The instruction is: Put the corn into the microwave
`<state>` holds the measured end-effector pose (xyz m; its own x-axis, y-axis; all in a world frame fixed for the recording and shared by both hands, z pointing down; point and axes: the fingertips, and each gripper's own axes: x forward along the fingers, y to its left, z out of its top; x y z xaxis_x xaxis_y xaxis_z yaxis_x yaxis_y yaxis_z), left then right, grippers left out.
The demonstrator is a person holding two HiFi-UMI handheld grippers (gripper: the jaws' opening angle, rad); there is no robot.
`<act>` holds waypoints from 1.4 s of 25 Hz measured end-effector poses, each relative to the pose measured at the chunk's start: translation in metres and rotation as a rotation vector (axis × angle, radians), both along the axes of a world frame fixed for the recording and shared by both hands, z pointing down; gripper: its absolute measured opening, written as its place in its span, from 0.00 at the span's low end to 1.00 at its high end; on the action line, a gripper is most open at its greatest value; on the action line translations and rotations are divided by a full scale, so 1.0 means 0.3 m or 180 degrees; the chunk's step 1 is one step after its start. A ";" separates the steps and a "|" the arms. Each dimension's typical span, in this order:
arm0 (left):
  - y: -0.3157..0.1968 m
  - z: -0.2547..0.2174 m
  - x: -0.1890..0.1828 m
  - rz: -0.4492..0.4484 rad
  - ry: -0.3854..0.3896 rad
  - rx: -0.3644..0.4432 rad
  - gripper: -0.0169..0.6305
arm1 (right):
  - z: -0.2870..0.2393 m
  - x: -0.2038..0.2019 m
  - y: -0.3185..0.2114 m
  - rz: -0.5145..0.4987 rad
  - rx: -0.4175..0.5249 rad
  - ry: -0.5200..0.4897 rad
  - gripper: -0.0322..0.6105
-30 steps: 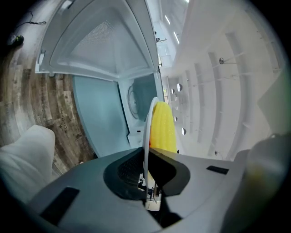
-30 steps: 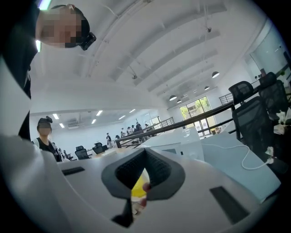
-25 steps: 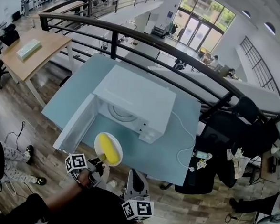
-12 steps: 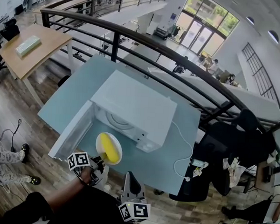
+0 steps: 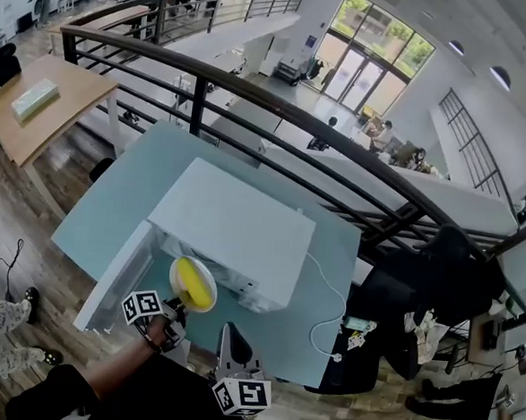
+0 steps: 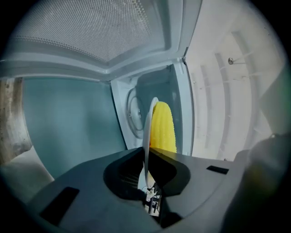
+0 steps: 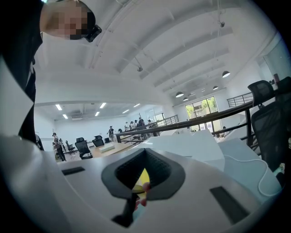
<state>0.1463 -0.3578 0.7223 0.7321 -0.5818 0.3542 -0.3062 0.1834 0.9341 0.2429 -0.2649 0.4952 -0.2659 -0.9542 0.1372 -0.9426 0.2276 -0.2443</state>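
So, the step in hand looks like the actual insertion: the left gripper (image 5: 179, 306) has its jaws pinched down on the rim of the round white plate (image 6: 146, 136), and the yellow cob of corn (image 5: 196, 285) is lying on that plate. The plate is hanging right at the mouth of the boxy white microwave (image 5: 230, 229), whose door (image 5: 113, 277) is swung wide open to the left over the pale blue-green table (image 5: 111, 194). In the left gripper view the plate shows edge-on with the corn on its right face, and the round turntable (image 6: 133, 111) sits deeper in the cavity beyond it, so the corn is at the opening and hasn't been set down inside yet. The right gripper (image 5: 226, 335) is hanging back near the person's body, jaws drawn together with nothing between them. Next move probably calls for pushing the plate further in, keeping it level enough that the cob doesn't roll off, lowering it onto the turntable, then letting go of the rim.
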 end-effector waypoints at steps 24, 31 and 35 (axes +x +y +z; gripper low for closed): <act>-0.313 0.180 0.078 -0.0265 -0.0088 -0.0178 0.07 | 0.118 0.039 -0.234 -0.0062 -0.0218 -0.0089 0.06; -0.363 0.214 0.075 -0.0368 -0.0136 -0.0215 0.07 | 0.157 0.051 -0.250 -0.0059 -0.0323 -0.0121 0.06; -0.382 0.234 0.078 -0.0390 -0.0160 -0.0250 0.07 | 0.167 0.053 -0.264 -0.0062 -0.0343 -0.0124 0.06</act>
